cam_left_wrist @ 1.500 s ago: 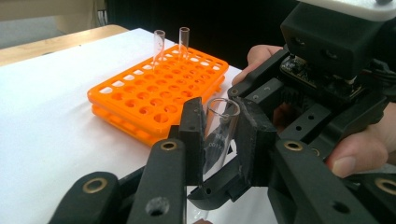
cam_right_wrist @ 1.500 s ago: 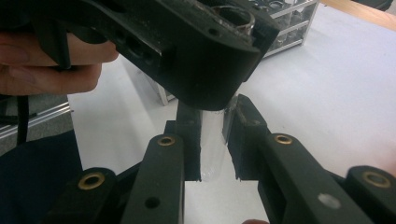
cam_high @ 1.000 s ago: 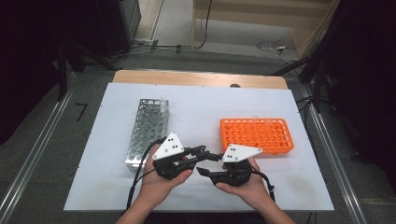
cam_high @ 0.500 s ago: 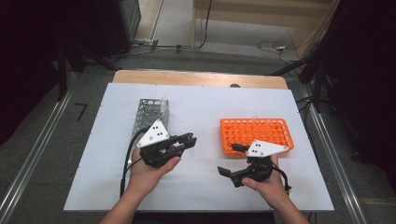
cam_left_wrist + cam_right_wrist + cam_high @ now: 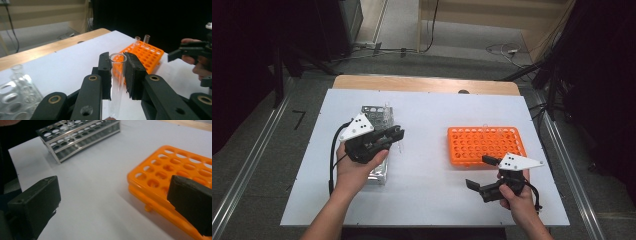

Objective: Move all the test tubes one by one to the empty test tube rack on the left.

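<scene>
- Glass test tube (image 5: 117,82): clear and open-mouthed, it stands upright between the two black jaws of the left gripper (image 5: 117,75), which are clenched on its upper part, with the rim just above the pads. In the high view the tube (image 5: 401,145) pokes out at the jaw tips.
- Left gripper (image 5: 384,140): held in the person's left hand (image 5: 354,170), it hovers over the near end of the metal rack (image 5: 374,112), jaws pointing toward the middle of the table.
- Metal rack: a silver grid of round holes at the left of the white table top (image 5: 427,195), with at least one clear tube standing in it at its far end.
- Right gripper (image 5: 479,172): held in the right hand (image 5: 514,195) just in front of the orange rack (image 5: 484,145); its jaws have just been opening and now stand wide apart with nothing between them.
- Orange rack (image 5: 175,170): in the right gripper view it lies beside the jaw seen at the right. From the left gripper view two clear tubes (image 5: 141,40) stand in its far edge.
</scene>
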`<state>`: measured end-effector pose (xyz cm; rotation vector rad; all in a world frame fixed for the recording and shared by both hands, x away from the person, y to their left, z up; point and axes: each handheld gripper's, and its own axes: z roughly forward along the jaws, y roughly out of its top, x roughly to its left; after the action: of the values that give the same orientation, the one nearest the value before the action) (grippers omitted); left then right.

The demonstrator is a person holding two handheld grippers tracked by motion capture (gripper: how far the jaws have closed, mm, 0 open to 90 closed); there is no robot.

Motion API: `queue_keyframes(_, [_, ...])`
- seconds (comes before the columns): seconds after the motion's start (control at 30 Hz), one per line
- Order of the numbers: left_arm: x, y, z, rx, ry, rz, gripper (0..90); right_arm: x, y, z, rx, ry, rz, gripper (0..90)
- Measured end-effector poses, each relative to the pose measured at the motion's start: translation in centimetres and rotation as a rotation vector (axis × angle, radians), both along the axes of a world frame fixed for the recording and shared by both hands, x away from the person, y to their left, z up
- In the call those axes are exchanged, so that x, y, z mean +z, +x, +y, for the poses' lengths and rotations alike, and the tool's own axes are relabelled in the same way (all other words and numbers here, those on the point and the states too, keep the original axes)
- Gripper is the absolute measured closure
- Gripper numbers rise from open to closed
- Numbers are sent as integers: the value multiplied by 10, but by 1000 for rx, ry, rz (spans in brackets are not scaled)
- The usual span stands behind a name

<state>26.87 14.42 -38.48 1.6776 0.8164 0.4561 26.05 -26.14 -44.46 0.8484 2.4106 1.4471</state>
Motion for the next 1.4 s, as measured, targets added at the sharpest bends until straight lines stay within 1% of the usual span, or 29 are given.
queue_keyframes(0.13, [5,5,13,33,-17,-14,760,-3,3,-15,-42,12,1,0])
queue_keyframes(0.33, [10,16,30,71,-23,-19,760,-8,11,-34,-97,41,-5,0])
queue_keyframes(0.47, [10,22,37,84,-40,-19,760,-11,14,-43,-123,46,0,0])
queue_keyframes(0.6, [8,28,43,92,-32,-22,760,-14,15,-50,-148,34,6,0])
queue_keyframes(0.73, [7,35,50,106,-49,-22,760,-15,16,-54,-165,33,8,0])
queue_keyframes(0.9, [6,42,56,127,-62,-22,760,-14,15,-58,-171,42,0,0])
queue_keyframes(1.03, [5,46,56,141,-66,-22,760,-15,14,-60,-175,41,-2,0])
queue_keyframes(1.2, [0,53,55,163,-46,-17,760,-15,14,-66,-188,41,-3,0])
queue_keyframes(1.37, [-5,61,56,187,-46,-4,760,-15,13,-71,-200,48,-1,0])
queue_keyframes(1.4, [-6,62,56,192,-36,-2,760,-15,13,-71,-200,48,-1,0])
